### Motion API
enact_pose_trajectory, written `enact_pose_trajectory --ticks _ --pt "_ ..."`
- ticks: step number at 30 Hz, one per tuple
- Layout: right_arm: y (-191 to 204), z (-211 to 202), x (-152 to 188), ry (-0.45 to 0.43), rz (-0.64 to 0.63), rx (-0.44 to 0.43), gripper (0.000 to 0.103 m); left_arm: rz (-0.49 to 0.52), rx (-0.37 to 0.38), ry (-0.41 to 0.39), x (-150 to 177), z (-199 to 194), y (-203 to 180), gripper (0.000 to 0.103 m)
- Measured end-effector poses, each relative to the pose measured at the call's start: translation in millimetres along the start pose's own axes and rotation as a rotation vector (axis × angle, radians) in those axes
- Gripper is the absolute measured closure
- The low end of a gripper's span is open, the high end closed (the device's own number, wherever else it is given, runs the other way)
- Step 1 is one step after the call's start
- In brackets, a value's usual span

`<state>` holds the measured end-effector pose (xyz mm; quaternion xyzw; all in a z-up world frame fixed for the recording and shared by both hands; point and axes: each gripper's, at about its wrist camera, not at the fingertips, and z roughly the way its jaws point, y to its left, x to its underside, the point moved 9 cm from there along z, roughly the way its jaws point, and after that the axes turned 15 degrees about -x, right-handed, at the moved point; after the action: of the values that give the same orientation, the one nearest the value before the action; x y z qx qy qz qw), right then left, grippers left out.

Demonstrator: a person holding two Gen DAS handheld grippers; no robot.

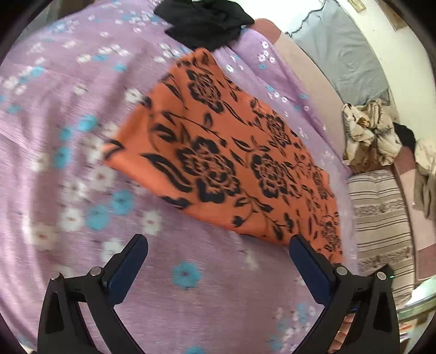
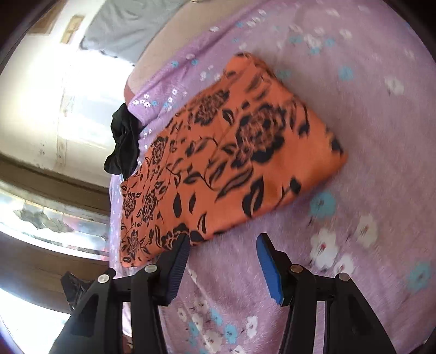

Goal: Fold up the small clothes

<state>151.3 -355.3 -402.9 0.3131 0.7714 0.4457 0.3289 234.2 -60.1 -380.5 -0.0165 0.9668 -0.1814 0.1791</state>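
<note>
In the left wrist view, the orange cloth (image 1: 226, 160) with black flowers lies folded and flat on the bed (image 1: 68, 136), which has a purple sheet with flowers. The left claw (image 1: 218, 245) has its fingers wide apart and nothing between them; its right finger is just beside the near edge of the cloth. A black garment (image 1: 204, 24) lies at the far end of the cloth.

In the right wrist view, the same orange cloth (image 2: 226, 158) lies on the bed (image 2: 368, 136). The right claw (image 2: 223, 245) stands apart and empty, its left finger at the cloth's near edge. The black garment (image 2: 124, 144) is at the cloth's left side.
</note>
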Motion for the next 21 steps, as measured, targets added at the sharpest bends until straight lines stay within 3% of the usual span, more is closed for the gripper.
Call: enact_pose_trajectory --ticks 3,10,18,21 --pt "-9 2 -5 -0.035 0.075 -0.025 0.047 -0.089 0.057 0.046 -8 18 -3 0.0" --pt "-28 7 -34 -0.18 0.206 -0.097 0.046 -0.231 0.143 -0.038 -40 30 -11 0.0" --pt "-18 32 -59 -0.279 0.184 -0.09 0.045 -0.155 0.135 -0.126 -55 35 -27 0.001" --pt "-16 39 -65 -0.281 0.163 -0.059 0.049 -0.143 0.104 -0.134 -58 39 -25 0.01"
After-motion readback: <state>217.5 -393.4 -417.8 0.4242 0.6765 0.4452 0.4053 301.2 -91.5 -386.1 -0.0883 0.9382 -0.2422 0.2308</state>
